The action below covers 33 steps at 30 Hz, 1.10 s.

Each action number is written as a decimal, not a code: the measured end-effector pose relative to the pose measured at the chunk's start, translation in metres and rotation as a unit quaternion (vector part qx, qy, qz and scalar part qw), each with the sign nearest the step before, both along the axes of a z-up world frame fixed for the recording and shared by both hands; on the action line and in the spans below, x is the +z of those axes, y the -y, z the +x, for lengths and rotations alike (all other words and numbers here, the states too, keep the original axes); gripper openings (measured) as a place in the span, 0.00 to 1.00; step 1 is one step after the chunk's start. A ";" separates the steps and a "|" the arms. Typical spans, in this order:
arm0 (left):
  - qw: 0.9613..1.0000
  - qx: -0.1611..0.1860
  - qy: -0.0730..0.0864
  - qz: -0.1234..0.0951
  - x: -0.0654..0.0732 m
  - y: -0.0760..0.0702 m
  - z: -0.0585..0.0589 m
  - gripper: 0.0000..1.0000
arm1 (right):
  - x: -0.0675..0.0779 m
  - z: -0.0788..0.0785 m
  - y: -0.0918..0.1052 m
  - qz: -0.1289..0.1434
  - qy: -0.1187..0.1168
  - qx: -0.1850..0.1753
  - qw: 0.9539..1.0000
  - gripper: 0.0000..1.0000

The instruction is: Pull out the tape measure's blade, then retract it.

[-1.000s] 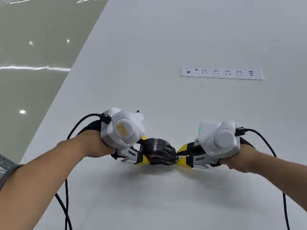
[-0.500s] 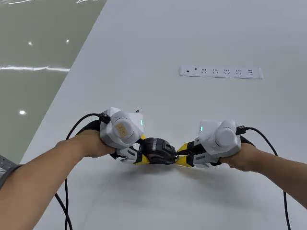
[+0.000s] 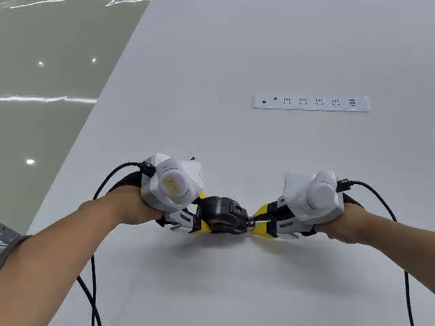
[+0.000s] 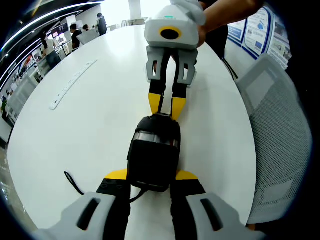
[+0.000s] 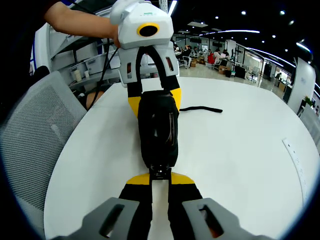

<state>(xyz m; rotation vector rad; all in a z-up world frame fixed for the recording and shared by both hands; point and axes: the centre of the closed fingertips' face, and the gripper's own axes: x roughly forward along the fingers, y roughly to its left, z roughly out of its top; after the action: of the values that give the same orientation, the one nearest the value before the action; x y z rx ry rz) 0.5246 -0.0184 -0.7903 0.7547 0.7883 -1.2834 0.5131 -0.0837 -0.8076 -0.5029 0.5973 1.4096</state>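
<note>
Left gripper (image 4: 152,176) is clamped around the black tape measure (image 4: 154,150), which sits right between its jaws, low over the white table (image 3: 204,81). At the case's front end the right gripper (image 3: 257,223) is pinched on the hook (image 5: 159,172). A power strip (image 3: 311,102) lies well beyond both.

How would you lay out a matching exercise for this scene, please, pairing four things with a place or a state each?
Things:
1. tape measure
2. left gripper
3. right gripper
4. power strip

Places or states:
a. lies far back on the table, apart from the rest
b. shut on the tape measure's sides
c. black, held between both grippers
d. shut on the tape measure's front end

Pairs: 1-c, 2-b, 3-d, 4-a.
</note>
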 end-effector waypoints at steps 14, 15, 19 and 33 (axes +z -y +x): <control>1.000 0.000 0.000 0.000 0.000 0.001 -0.001 0.26 | 0.000 -0.001 0.003 -0.002 0.002 0.000 1.000 0.09; 1.000 -0.001 0.000 0.000 0.000 0.001 -0.001 0.26 | 0.000 -0.001 0.003 -0.002 0.002 0.000 1.000 0.09; 1.000 -0.001 0.000 0.000 0.000 0.002 -0.001 0.26 | -0.001 -0.002 0.005 -0.003 0.001 0.000 1.000 0.09; 1.000 -0.001 0.000 0.000 0.000 0.003 -0.001 0.26 | -0.001 -0.002 0.011 -0.006 0.004 -0.002 1.000 0.09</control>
<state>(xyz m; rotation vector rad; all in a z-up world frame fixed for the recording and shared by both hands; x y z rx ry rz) 0.5240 -0.0213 -0.7907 0.7561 0.7871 -1.2848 0.5113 -0.0951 -0.8090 -0.5156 0.6003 1.4018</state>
